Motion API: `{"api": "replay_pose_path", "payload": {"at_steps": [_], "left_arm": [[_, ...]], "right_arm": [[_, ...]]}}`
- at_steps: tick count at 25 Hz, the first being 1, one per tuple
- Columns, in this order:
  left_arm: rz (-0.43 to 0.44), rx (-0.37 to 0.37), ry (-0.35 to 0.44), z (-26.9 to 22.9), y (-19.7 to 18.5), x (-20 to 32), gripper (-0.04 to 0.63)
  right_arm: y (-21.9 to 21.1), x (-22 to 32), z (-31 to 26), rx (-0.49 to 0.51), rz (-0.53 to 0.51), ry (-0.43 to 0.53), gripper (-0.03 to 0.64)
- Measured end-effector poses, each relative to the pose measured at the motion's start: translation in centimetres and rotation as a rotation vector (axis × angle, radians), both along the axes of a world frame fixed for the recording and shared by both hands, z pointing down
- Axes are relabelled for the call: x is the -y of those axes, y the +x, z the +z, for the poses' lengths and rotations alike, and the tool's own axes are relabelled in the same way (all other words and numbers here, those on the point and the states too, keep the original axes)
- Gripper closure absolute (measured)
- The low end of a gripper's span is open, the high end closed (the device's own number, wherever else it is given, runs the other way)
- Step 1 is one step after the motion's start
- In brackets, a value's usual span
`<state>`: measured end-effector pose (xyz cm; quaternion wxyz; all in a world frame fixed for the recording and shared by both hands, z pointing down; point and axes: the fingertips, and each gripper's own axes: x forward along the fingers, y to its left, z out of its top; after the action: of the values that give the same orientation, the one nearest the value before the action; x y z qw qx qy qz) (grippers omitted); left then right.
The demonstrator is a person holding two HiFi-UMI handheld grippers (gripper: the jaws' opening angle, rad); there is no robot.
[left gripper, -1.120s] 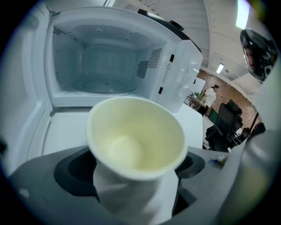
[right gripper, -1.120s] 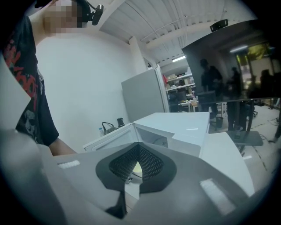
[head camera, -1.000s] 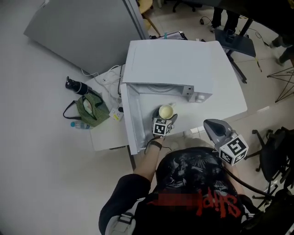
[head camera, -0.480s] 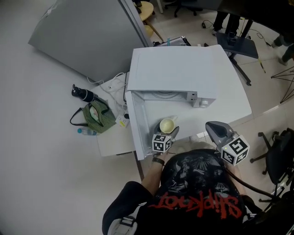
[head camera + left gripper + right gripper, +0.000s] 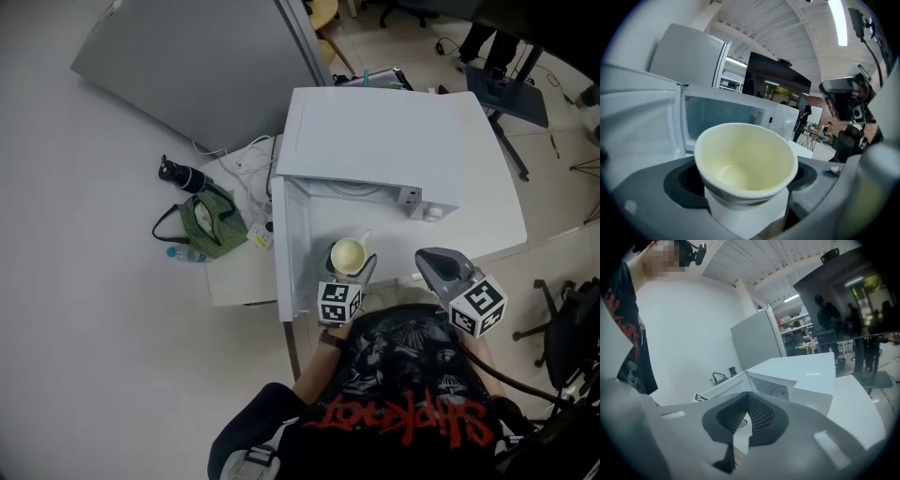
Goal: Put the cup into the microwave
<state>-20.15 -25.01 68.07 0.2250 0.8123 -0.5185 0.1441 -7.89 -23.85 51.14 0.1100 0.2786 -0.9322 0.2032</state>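
Cup [image 5: 745, 159] in front of the open microwave [image 5: 375, 141], between the jaws of the left hand-held gripper [image 5: 352, 270], jaws just closed a little and clamped on its sides, right hand-held gripper [image 5: 747, 414] near, jaws together, empty

A big white table [image 5: 506, 220] stands on the pale floor [image 5: 84, 356]. A white microwave [image 5: 375, 141] sits on it, and its door [image 5: 289, 248] is open. Just to the left is a smaller white table [image 5: 239, 281]. On this one there is a green bag [image 5: 211, 228] with a black strap, and a black flask [image 5: 181, 174] close behind it. A little clear bottle [image 5: 183, 254] lies on its side by the bag, at the table's left edge. White cables [image 5: 246, 159] lie in a heap next to the microwave. A tall grey board [image 5: 197, 66] stands on the floor behind the small table
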Motion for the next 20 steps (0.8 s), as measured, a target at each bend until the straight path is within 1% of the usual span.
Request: {"api": "replay_pose_path", "payload": {"at_steps": [3, 5, 8, 11, 14, 16, 20], "left_arm": [[-0.057, 0.006, 0.054, -2.0, 1.2, 3.0, 0.132], [-0.076, 0.016, 0.073, -2.2, 1.4, 5.5, 0.132], [-0.095, 0.020, 0.063, -1.1, 0.9, 9.2, 0.132], [-0.108, 0.035, 0.050, 0.2, -0.3, 12.5, 0.132], [-0.118, 0.041, 0.072, 1.2, -0.7, 15.7, 0.132], [-0.129, 0.063, 0.081, 2.2, -1.1, 17.5, 0.132], [-0.146, 0.081, 0.038, 4.3, -1.4, 20.3, 0.132]], "right_arm": [[0.5, 0.2, 0.0, -0.011, 0.007, -0.006, 0.615], [1.4, 0.4, -0.1, -0.015, 0.023, -0.007, 0.615], [2.9, 0.7, -0.3, -0.024, 0.058, -0.007, 0.615], [4.2, 0.8, -0.2, -0.011, 0.092, -0.009, 0.615], [5.8, 1.0, 0.3, -0.011, 0.127, -0.030, 0.615], [6.4, 1.2, 0.5, -0.011, 0.138, -0.040, 0.615], [7.3, 1.8, 0.5, -0.009, 0.147, -0.041, 0.615]]}}
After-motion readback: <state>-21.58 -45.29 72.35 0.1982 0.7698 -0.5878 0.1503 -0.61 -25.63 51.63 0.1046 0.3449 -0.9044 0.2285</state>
